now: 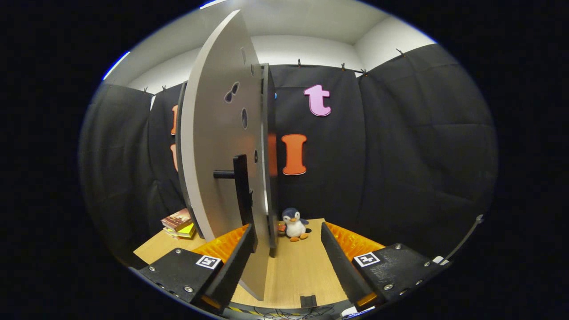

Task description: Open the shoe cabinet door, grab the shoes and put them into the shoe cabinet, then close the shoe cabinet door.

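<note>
I see a pale grey flat cabinet door (213, 146) with a black bar handle (240, 186), a light wood-grain bench (298, 271), and a white-and-navy plush penguin (294, 224) with orange feet.

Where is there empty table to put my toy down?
Bare wood lies between the open gripper's fingers, from the cabinet door edge across to the right finger, reaching back to the penguin plush. It is crowded left of the door, by the stacked books.

The gripper (288, 249) is held level and pointed forward, its two fingers (240, 260) spread wide apart. Nothing is clamped between them. The left finger is set right against the near edge of the door (218, 146), while the right finger stands well apart from it.
</note>
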A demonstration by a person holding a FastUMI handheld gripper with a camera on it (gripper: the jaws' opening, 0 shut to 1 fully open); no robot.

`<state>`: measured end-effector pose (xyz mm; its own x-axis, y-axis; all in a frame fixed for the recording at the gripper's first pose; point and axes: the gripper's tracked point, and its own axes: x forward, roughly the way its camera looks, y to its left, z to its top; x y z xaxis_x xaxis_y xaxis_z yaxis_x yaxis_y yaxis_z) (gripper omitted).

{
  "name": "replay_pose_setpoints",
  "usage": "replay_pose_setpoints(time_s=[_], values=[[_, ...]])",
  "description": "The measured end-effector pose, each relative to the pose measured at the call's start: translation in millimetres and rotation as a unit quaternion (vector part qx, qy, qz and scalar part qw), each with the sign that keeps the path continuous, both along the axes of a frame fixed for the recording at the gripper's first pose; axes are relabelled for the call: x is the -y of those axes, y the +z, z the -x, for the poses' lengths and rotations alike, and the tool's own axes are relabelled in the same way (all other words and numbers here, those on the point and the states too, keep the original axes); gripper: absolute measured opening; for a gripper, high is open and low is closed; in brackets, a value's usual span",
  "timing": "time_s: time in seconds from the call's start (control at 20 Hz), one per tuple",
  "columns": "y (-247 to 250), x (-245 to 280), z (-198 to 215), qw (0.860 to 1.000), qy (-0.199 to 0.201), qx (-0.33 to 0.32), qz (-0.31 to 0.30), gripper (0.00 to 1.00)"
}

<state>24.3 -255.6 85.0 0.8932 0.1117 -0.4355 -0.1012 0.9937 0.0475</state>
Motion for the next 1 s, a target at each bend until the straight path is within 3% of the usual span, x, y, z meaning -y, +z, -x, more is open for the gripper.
replay_pose_setpoints(time_s=[0.45,1.0], values=[[9.8,-20.1,3.0,0.997,0.055,-0.003,-0.053,0.88],[6.0,-172.6,-26.8,0.981,0.166,0.002,-0.097,0.87]])
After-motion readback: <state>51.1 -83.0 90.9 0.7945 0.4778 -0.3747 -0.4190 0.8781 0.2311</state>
